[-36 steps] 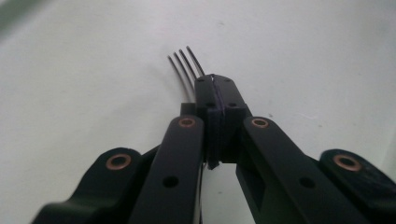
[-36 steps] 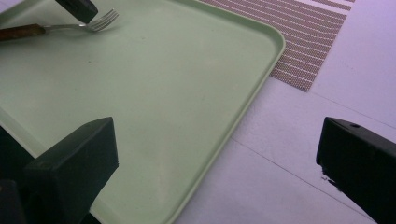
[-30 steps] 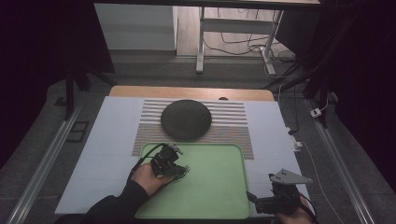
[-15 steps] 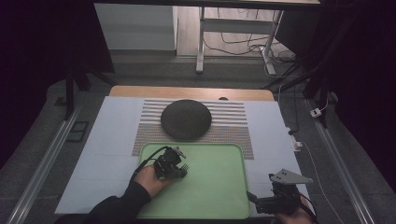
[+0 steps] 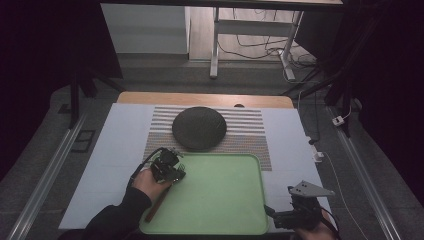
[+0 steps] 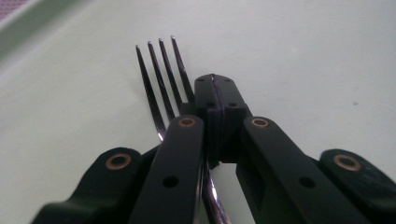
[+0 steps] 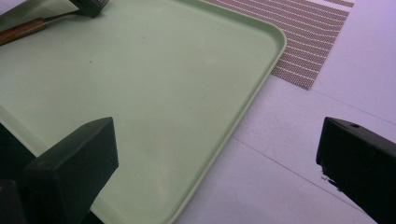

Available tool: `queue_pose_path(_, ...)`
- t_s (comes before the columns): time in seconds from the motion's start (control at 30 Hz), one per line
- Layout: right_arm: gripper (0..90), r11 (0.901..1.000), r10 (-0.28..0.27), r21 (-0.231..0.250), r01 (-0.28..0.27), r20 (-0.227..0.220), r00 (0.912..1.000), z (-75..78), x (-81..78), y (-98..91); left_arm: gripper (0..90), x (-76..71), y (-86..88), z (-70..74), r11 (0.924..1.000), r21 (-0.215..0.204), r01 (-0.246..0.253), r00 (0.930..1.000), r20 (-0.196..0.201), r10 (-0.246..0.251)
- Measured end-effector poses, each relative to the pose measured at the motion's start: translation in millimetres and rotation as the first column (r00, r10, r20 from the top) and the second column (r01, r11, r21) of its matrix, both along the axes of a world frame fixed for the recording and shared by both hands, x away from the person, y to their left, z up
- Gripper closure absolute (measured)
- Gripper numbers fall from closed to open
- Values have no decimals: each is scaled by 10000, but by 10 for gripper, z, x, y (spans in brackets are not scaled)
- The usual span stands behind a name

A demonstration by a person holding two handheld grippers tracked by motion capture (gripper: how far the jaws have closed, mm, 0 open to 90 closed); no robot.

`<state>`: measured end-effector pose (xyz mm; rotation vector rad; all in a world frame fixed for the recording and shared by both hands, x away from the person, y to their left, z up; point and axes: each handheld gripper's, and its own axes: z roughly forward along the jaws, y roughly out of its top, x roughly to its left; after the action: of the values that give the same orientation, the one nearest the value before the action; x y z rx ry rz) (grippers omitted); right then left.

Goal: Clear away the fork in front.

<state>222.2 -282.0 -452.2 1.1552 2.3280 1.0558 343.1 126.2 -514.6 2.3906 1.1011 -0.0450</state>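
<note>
Trouble nearest at the right gripper (image 7: pixel 217 140), parked at the near right corner of the green tray (image 5: pixel 225 195) with jaws spread wide and holding nothing: little hazard there beyond clipping the tray rim and nudging it across the table (image 5: pixel 115 150) on any careless reach. Greater risk farther in, at the left gripper (image 6: pixel 213 88), low over the tray's left part with jaws pressed fully together. Fork (image 6: pixel 159 70) underneath and along the left side of those closed tips, tines poking out ahead, wooden handle (image 5: pixel 156 207) lying on the tray back toward the sleeve. No telling whether the neck is truly pinched or merely pinned from above. Likely to slip, swing round on its handle or scrape across the smooth tray if dragged or lifted on so uncertain a hold. Beyond, the black plate (image 5: pixel 199 128) on the striped placemat (image 5: pixel 250 135) just past the tray's far edge: prone to a knock from tines carried forward too low.
</note>
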Motion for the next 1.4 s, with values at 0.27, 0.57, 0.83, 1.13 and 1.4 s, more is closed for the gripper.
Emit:
queue_pose_path(0.27, 0, 10000, -14, 4, 14, -55, 10000, -2, 4, 0, 883, 67, 230, -8, 9980, -65, -625, 9978, -214, 623)
queue_pose_path(0.57, 0, 10000, 3, -1, -3, -92, 10000, -4, 8, 0, 883, 94, 355, -8, 9954, -4, -958, 9949, -309, 957)
queue_pose_path(0.83, 0, 10000, 47, -8, -47, -111, 9999, -5, 10, 1, 882, 109, 432, -11, 9928, -51, -1201, 9920, -404, 1198)
queue_pose_path(1.13, 0, 10000, 56, -4, -56, -119, 9999, -4, 9, 1, 798, 76, 470, 84, 9931, -242, -1146, 9934, -103, 1144)
queue_pose_path(1.4, 0, 10000, 23, -12, -23, -109, 9999, -3, 5, 2, 459, -90, 600, 275, 9886, -1360, -651, 9937, 821, 768)
